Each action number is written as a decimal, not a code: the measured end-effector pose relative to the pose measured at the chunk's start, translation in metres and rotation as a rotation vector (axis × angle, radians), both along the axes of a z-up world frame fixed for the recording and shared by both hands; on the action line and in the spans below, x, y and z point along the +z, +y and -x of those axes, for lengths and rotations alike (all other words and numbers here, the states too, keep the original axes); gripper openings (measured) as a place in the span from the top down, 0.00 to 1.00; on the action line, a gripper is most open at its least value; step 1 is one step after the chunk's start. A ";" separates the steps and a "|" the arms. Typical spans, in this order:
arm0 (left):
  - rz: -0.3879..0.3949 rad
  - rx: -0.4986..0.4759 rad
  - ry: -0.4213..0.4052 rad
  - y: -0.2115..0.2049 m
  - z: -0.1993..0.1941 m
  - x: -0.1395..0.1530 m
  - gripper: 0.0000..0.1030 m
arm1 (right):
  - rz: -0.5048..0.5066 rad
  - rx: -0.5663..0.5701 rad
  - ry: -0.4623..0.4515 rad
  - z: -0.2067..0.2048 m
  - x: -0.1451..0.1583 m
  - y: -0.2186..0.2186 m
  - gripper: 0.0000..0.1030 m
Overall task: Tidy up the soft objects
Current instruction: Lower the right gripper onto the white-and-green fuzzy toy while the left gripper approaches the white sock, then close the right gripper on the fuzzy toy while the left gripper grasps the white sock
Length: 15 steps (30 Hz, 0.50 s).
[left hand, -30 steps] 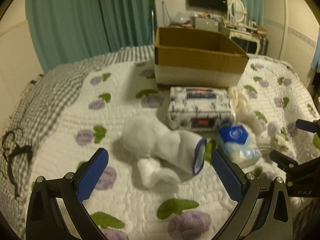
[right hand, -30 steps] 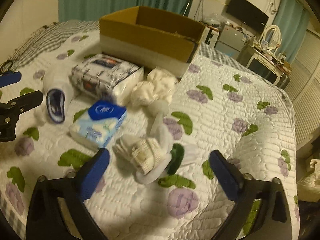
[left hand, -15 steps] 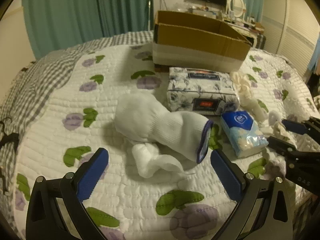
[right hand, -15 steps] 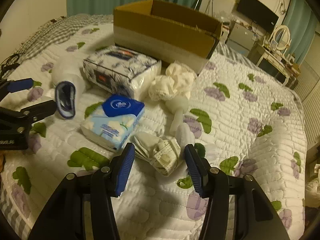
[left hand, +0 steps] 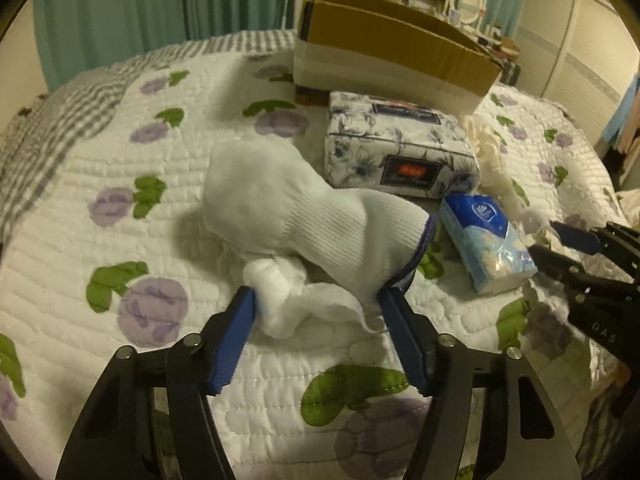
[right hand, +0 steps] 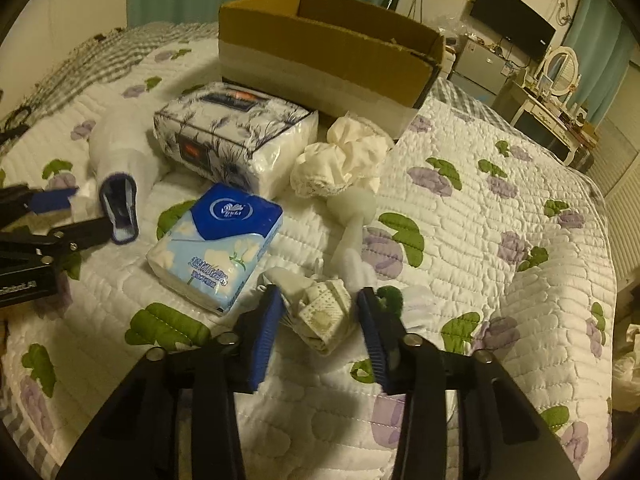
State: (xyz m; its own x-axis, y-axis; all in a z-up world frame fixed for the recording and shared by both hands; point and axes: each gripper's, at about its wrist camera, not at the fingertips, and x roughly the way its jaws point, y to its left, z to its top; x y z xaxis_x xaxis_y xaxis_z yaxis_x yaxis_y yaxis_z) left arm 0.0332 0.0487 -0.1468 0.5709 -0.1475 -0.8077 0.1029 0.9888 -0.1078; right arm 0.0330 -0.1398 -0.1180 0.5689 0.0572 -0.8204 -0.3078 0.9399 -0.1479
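A white sock with a navy cuff [left hand: 304, 216] lies on the quilted bed, a smaller white bundle [left hand: 280, 300] in front of it. My left gripper [left hand: 318, 300] is partly closed around this bundle and the cuff, pads touching both sides. My right gripper [right hand: 320, 312] is partly closed around a folded patterned white sock [right hand: 320, 316]. An open cardboard box [right hand: 332, 52] stands at the back.
A floral tissue pack [right hand: 236, 136] and a blue tissue pack [right hand: 220, 240] lie between the grippers. Crumpled cream cloth [right hand: 348, 160] and white soft pieces [right hand: 352, 220] lie right of them. A dresser and TV stand beyond the bed.
Both grippers have moved forward and down onto the bed and narrowed: the left around the white sock bundle, the right around the folded patterned sock.
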 end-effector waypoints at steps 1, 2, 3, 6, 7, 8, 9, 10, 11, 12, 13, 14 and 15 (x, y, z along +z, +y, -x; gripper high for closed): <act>0.005 0.002 -0.002 0.001 0.000 0.001 0.53 | -0.012 -0.001 -0.008 0.001 0.003 -0.002 0.67; 0.008 0.004 -0.004 0.001 0.001 0.001 0.58 | -0.021 -0.001 -0.020 0.003 0.007 -0.003 0.70; 0.010 0.006 -0.007 0.003 0.002 0.003 0.63 | -0.025 -0.001 -0.029 0.005 0.010 -0.003 0.70; 0.002 0.004 -0.013 0.003 0.007 0.008 0.75 | -0.040 0.009 -0.054 0.012 0.019 -0.002 0.70; -0.001 0.000 -0.016 0.003 0.009 0.011 0.76 | -0.042 0.012 -0.060 0.014 0.021 -0.002 0.70; -0.004 -0.004 -0.020 0.002 0.012 0.013 0.80 | -0.046 0.016 -0.066 0.017 0.024 -0.001 0.70; -0.007 -0.012 -0.023 0.001 0.015 0.016 0.80 | -0.049 0.018 -0.070 0.019 0.025 0.000 0.70; -0.007 -0.022 -0.024 0.001 0.017 0.018 0.80 | -0.054 0.020 -0.073 0.021 0.027 0.000 0.70; -0.007 -0.029 -0.025 0.000 0.020 0.019 0.80 | -0.059 0.021 -0.077 0.023 0.029 0.000 0.70; -0.011 -0.032 -0.023 -0.001 0.022 0.019 0.80 | -0.062 0.021 -0.079 0.024 0.030 0.000 0.70; -0.019 -0.030 -0.020 -0.001 0.024 0.019 0.80 | -0.067 0.022 -0.081 0.025 0.031 0.000 0.70; -0.026 -0.026 -0.017 -0.001 0.025 0.018 0.80 | -0.072 0.024 -0.084 0.027 0.032 0.000 0.70; -0.035 -0.021 -0.015 0.000 0.026 0.017 0.80 | -0.076 0.025 -0.087 0.029 0.033 0.000 0.70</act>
